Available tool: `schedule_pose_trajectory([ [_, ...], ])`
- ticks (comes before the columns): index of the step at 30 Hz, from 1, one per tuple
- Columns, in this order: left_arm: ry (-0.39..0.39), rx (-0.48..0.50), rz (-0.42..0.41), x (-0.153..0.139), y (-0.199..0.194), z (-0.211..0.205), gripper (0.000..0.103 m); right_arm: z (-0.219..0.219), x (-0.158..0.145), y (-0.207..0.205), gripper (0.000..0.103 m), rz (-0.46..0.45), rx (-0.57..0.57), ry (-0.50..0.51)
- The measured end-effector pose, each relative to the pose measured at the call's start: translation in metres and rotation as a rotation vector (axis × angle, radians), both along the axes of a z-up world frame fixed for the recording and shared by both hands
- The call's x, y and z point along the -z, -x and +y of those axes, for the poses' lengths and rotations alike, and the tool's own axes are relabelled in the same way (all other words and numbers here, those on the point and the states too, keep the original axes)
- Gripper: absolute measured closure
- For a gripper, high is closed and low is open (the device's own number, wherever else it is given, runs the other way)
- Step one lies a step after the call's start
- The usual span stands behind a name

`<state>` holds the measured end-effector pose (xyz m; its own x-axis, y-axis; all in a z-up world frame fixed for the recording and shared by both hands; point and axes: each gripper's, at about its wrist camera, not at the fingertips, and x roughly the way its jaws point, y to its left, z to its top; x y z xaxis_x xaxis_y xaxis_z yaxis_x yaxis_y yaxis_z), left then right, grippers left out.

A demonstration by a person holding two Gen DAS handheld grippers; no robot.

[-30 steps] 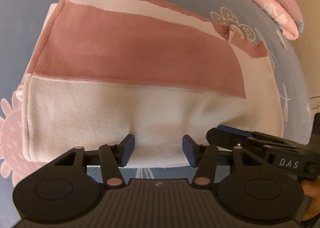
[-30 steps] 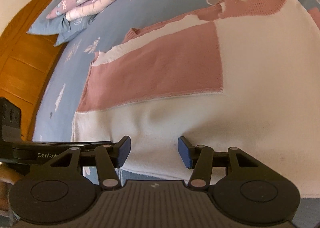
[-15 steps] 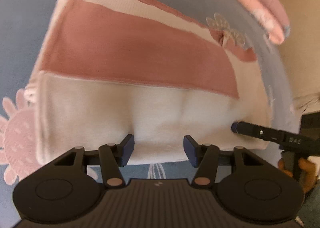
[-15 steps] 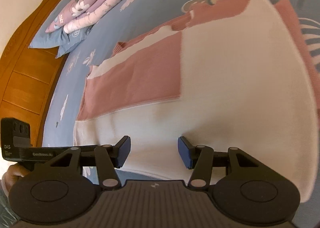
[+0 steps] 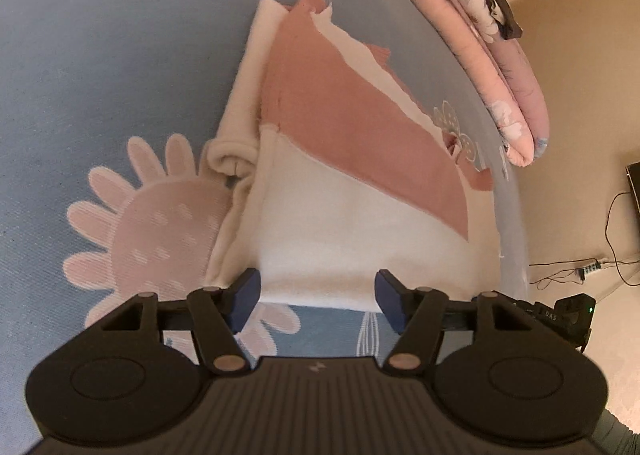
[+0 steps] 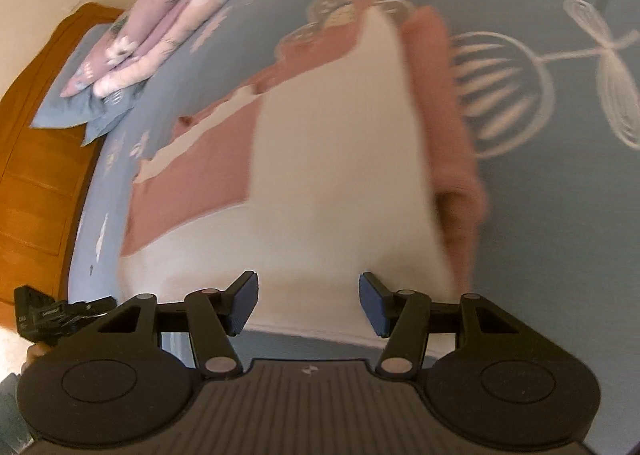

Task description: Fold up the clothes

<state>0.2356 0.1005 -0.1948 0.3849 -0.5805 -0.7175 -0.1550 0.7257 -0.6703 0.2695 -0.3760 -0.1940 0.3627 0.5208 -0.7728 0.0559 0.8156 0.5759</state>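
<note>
On the bed (image 5: pixel 60 55), a blue sheet printed with flowers, the folded sweater (image 5: pixel 340 183) lies flat, cream with a pink band across it. At its left edge a cream cuff (image 5: pixel 230 153) curls beside a pink flower print. The left tool (image 5: pixel 316 301) hangs just short of the sweater's near hem, its jaws apart and empty. To the right, the right tool (image 6: pixel 306 301) sits at the same hem, jaws likewise spread with nothing between them; this view is blurred. A folded floral quilt (image 6: pixel 168 27) rests near the wooden headboard (image 6: pixel 36 159).
</note>
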Motion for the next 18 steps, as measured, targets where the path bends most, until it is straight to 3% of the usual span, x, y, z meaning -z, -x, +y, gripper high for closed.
schedule_pose_trajectory([
  [4,-0.060,0.040,-0.021,-0.020,-0.006,-0.013,0.040,-0.010,-0.007,0.007,0.042,0.009,0.058,0.001],
  [8,-0.126,0.130,-0.150,-0.047,-0.025,-0.032,0.035,0.006,-0.033,-0.001,0.041,-0.107,0.044,0.017],
  [12,-0.198,0.135,-0.223,-0.048,-0.048,-0.039,0.035,0.024,-0.041,-0.024,0.039,-0.207,0.052,0.012],
  [18,-0.212,0.089,-0.146,-0.016,-0.060,-0.024,0.035,0.017,-0.017,-0.045,0.039,-0.190,0.085,0.046],
])
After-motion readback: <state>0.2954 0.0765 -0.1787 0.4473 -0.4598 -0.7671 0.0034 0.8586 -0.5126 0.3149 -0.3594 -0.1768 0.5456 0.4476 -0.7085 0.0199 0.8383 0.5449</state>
